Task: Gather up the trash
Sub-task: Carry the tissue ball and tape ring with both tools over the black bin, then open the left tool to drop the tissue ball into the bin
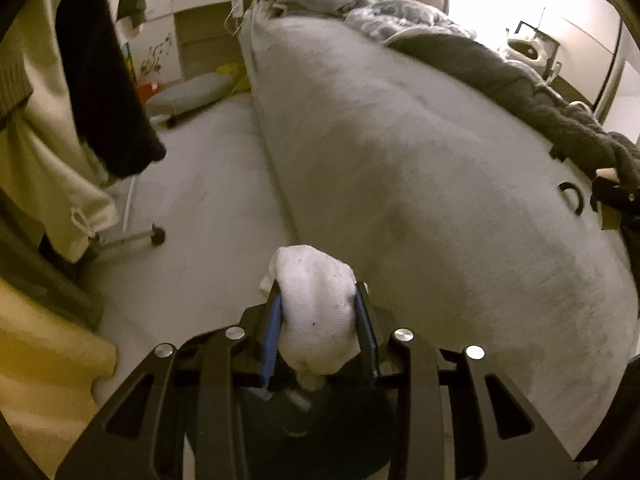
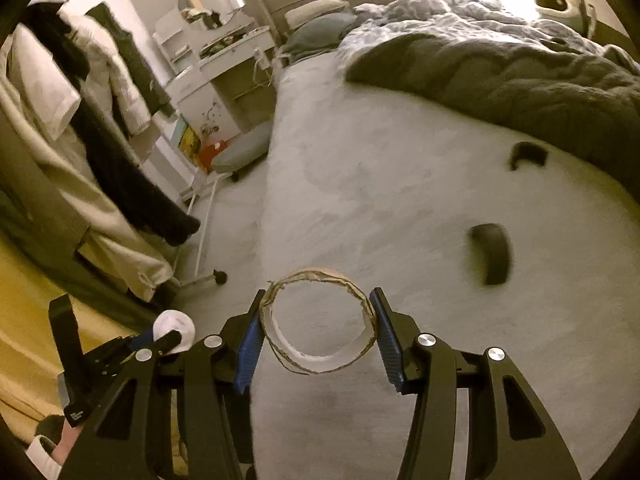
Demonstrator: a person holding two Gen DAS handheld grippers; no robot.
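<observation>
Both grippers are carrying something over the bare grey mattress (image 1: 400, 168); the left gripper (image 1: 320, 304) is squeezing a crumpled white tissue wad (image 1: 316, 304) between its blue-edged pads, the wad bulging out ahead of the fingertips and back behind them; the right gripper (image 2: 318, 324) is clamping a cardboard tape-roll core (image 2: 318, 322), a thin ring with a frayed rim, its open hole facing the camera and each pad pressing on one side of it. In the right wrist view the left gripper (image 2: 160, 336) is showing low to the left of the right one, the white wad (image 2: 176, 330) sitting in its jaws. Ahead and to the right of the ring two small dark curved objects (image 2: 492, 252) are lying on the mattress, well apart from both tools; what they are I cannot tell. Beyond them a dark grey blanket (image 2: 500, 76) is lying heaped; clothes on a rack (image 2: 100, 128) are hanging off to the left.
</observation>
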